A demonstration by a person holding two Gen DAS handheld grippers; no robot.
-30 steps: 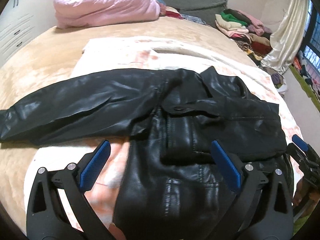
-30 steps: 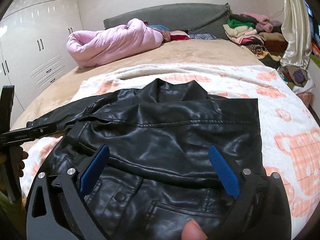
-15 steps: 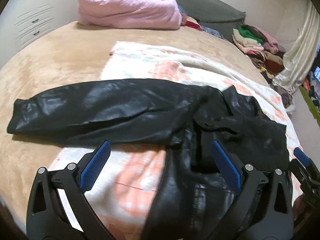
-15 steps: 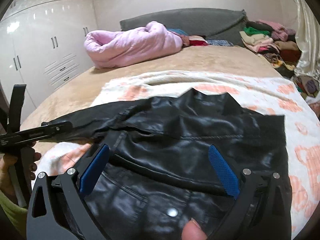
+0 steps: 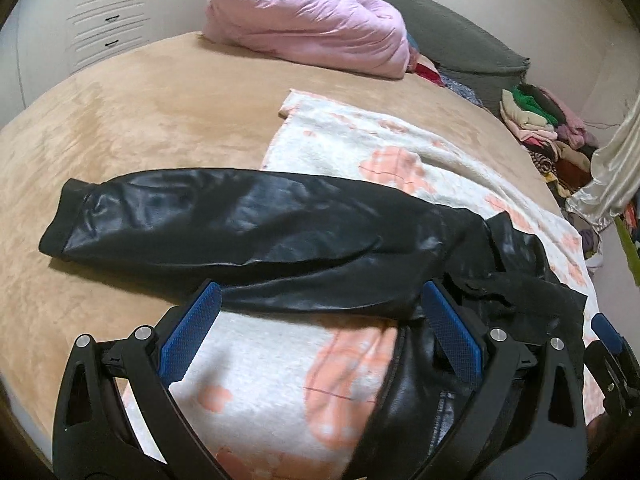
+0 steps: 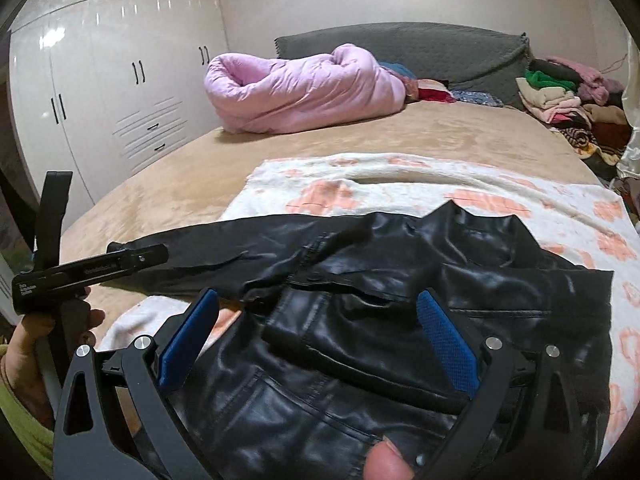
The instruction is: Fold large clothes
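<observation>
A black leather jacket (image 6: 400, 292) lies on a white blanket with orange prints (image 6: 328, 192) on the bed. Its long sleeve (image 5: 224, 224) stretches out to the left onto the tan bedspread. My left gripper (image 5: 320, 320) is open and empty, just in front of the sleeve's lower edge. My right gripper (image 6: 316, 328) is open and empty above the jacket's body, its blue pads (image 6: 448, 340) clear of the leather. The left tool (image 6: 88, 268) also shows at the left of the right wrist view, held in a hand.
A rolled pink duvet (image 6: 304, 88) lies at the head of the bed by a grey headboard (image 6: 420, 52). A pile of clothes (image 6: 560, 100) is at the far right. White wardrobes (image 6: 100, 92) stand on the left. The tan bedspread (image 5: 140, 120) surrounds the blanket.
Both grippers have pulled back and swung left. The sleeve now fills the left wrist view, the jacket's body has slid to the right. Both stay open.
</observation>
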